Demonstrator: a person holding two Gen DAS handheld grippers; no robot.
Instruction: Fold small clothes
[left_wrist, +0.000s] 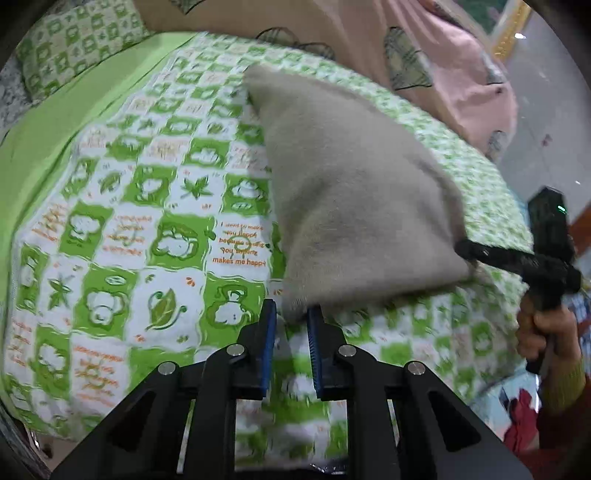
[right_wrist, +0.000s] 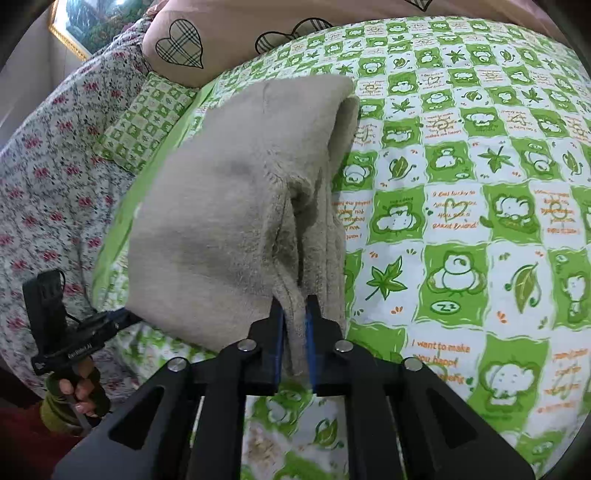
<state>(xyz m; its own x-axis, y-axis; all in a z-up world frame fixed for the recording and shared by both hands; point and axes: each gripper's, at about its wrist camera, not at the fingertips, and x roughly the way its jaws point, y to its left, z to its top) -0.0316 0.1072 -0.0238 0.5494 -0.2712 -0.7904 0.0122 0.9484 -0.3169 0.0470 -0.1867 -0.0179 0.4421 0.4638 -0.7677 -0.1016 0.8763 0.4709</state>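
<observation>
Garment (right_wrist: 229, 206), grey, folded: lifted over bedsheet (right_wrist: 461, 229), stretching away from both grippers. Right gripper (right_wrist: 294, 314) pinches one near corner, left gripper (left_wrist: 291, 314) the other.

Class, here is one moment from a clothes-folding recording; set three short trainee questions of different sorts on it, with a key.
1. True or false: the grey garment lies flat on the bed, untouched.
2. How many grippers hold it?
A. none
B. one
C. two
3. Fill in: the bedsheet is checked white and ____.

Key: 1 false, the left gripper and right gripper each clamp a corner and hold it up; 2 C; 3 green.
</observation>
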